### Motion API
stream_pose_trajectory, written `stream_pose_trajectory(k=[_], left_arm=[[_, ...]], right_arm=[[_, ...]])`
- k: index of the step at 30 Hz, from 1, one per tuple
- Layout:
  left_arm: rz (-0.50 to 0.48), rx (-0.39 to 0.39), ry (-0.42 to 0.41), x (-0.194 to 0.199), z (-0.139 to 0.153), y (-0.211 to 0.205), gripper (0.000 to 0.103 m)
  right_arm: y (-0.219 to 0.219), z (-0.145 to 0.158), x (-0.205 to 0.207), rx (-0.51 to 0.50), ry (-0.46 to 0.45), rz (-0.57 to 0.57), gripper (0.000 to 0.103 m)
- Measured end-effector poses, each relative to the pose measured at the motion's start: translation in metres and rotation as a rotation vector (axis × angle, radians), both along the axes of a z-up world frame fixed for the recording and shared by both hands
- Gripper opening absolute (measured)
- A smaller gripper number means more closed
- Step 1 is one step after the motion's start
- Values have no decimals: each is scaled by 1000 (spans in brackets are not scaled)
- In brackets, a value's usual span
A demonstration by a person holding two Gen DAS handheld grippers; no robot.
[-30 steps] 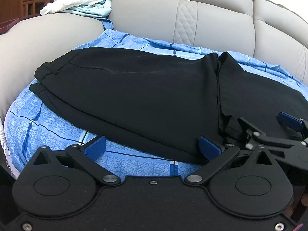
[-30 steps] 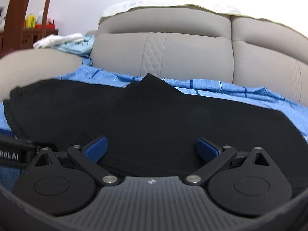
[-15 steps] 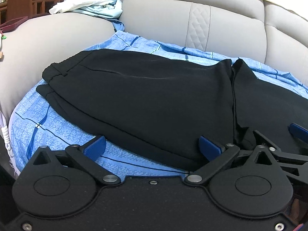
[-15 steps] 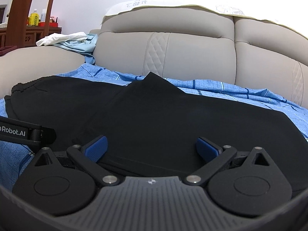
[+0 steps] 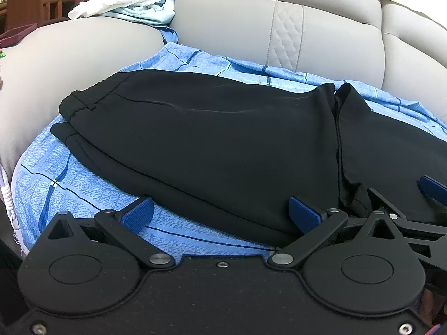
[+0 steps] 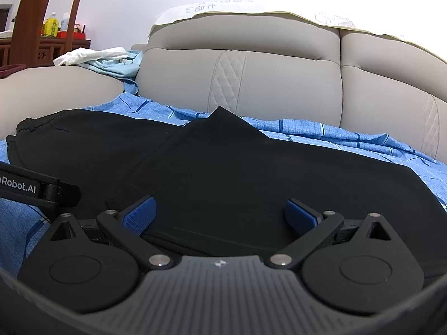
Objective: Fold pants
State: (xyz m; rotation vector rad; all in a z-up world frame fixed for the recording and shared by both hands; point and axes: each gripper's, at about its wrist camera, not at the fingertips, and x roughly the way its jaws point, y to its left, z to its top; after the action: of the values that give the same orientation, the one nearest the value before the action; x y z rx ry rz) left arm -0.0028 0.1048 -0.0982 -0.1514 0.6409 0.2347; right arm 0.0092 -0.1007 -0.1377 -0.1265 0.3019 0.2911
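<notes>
A: So, nearest each camera, what do the tools look like?

B: The left gripper [image 5: 220, 212] has its blue pads spread wide, holding nothing; its right pad sits at the near hem of the pants [image 5: 218, 139], its left pad over the blue checked sheet [image 5: 92, 184]. The right gripper [image 6: 220, 213] is likewise spread apart and empty, both pads low over the black cloth.

A: Where do the pants lie from them?

B: Straight ahead of both, flat on the sheet that covers the seat of a grey sofa [image 5: 237, 28]. They look already doubled leg on leg, with a flap turned over: in the left view a fold edge runs away from the camera, right of centre. The long axis runs side to side across both views, with the gathered waistband [image 5: 81, 103] at the far left.

A: Which tool is nearer which part?

B: The left one faces the waistband half; the right one faces the other half, where a black point of cloth [image 6: 223, 114] rises toward the backrest. The two tools sit just beside each other at the near edge.

A: And beyond?

B: A heap of pale clothes [image 6: 103, 58] on the sofa arm, then wooden furniture and a white wall.
</notes>
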Motion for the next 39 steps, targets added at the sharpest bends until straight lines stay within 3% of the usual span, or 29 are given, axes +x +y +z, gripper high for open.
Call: stream_pose_trajectory(k=[8, 13, 20, 27, 34, 39], left_arm=[[53, -52, -29, -9, 7, 26, 103], [232, -106, -68, -5, 19, 80, 102], [424, -302, -89, 8, 14, 160, 102], [407, -279, -127, 29, 5, 176, 101], [449, -257, -170, 39, -1, 177, 84], [487, -366, -308, 28, -10, 184, 98]], right_arm=[[-1, -1, -1, -5, -10, 3, 103], [0, -1, -1, -1, -10, 2, 103], [-1, -1, -1, 1, -11, 5, 103], [-1, -1, -1, 1, -11, 4, 103], [-1, -2, -1, 1, -11, 5, 103], [-1, -2, -1, 2, -10, 5, 103]])
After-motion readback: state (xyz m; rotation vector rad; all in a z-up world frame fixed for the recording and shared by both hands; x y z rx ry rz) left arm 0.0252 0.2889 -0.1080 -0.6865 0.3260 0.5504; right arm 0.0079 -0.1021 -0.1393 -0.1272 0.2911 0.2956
